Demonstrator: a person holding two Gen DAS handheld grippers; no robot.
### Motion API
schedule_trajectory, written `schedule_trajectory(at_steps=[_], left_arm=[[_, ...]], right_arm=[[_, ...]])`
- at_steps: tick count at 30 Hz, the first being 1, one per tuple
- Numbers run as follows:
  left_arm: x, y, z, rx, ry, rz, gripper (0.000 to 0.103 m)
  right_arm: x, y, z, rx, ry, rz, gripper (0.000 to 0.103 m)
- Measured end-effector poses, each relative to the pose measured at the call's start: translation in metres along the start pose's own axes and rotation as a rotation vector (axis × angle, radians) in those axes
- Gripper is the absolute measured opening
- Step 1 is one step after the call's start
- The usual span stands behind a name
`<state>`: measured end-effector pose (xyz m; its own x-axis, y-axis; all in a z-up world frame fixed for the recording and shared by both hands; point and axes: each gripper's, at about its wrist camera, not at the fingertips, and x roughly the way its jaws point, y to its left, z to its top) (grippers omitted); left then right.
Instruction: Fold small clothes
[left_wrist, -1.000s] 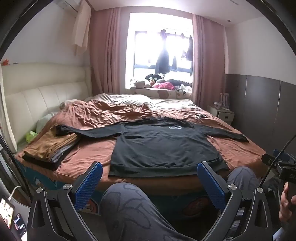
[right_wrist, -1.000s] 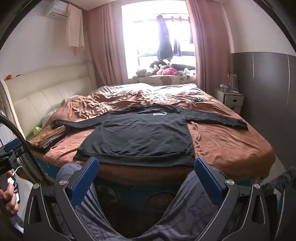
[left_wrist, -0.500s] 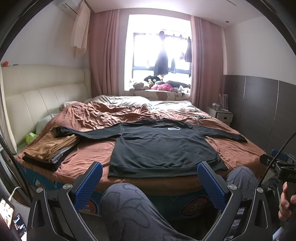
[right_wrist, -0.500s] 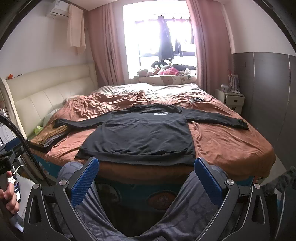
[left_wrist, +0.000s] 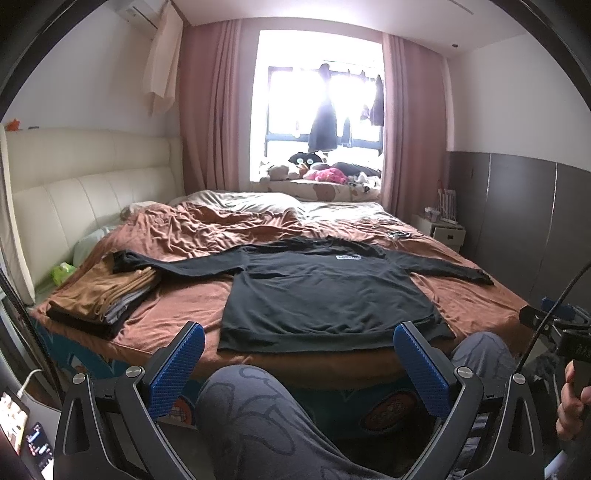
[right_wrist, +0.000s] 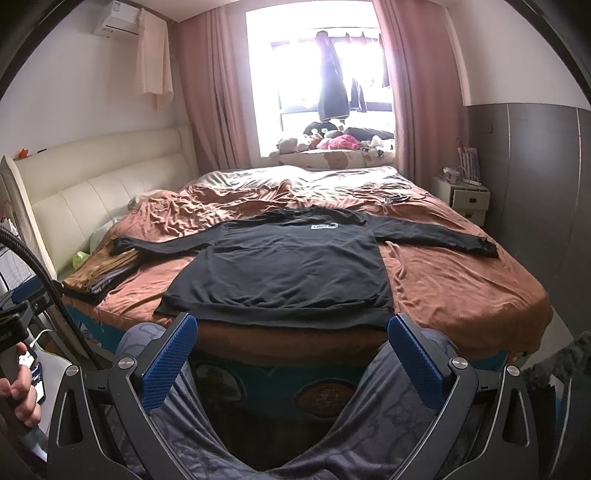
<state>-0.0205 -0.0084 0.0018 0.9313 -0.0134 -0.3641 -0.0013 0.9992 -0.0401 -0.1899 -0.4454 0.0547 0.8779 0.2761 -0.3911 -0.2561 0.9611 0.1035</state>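
Observation:
A black long-sleeved shirt (left_wrist: 325, 291) (right_wrist: 284, 269) lies flat on the brown bed sheet, sleeves spread to both sides and hem at the near edge. Its left sleeve end rests on a stack of folded clothes (left_wrist: 103, 295) (right_wrist: 99, 273). My left gripper (left_wrist: 299, 365) is open and empty, held low in front of the bed above the person's knee (left_wrist: 258, 406). My right gripper (right_wrist: 291, 358) is also open and empty, short of the shirt's hem, above the person's legs (right_wrist: 399, 406).
The bed (left_wrist: 480, 306) has a cream headboard (left_wrist: 74, 199) on the left and rumpled covers behind the shirt. A white nightstand (right_wrist: 465, 195) stands at the right by a dark wall. Soft toys (left_wrist: 317, 170) line the window sill. A hand (left_wrist: 570, 406) holds the other gripper's handle.
Both wrist views have tilted up a little, so the bed and shirt sit slightly lower in the frame. The shirt has not moved and both grippers stay open.

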Motion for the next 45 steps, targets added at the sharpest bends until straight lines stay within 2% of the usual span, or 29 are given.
schedule_trajectory(at_steps=[45], left_arm=[[-0.002,0.022,0.012,-0.007,-0.023,0.035,0.103]], right_arm=[[0.013,0.009,0.005,0.001,-0.015,0.026,0.103]])
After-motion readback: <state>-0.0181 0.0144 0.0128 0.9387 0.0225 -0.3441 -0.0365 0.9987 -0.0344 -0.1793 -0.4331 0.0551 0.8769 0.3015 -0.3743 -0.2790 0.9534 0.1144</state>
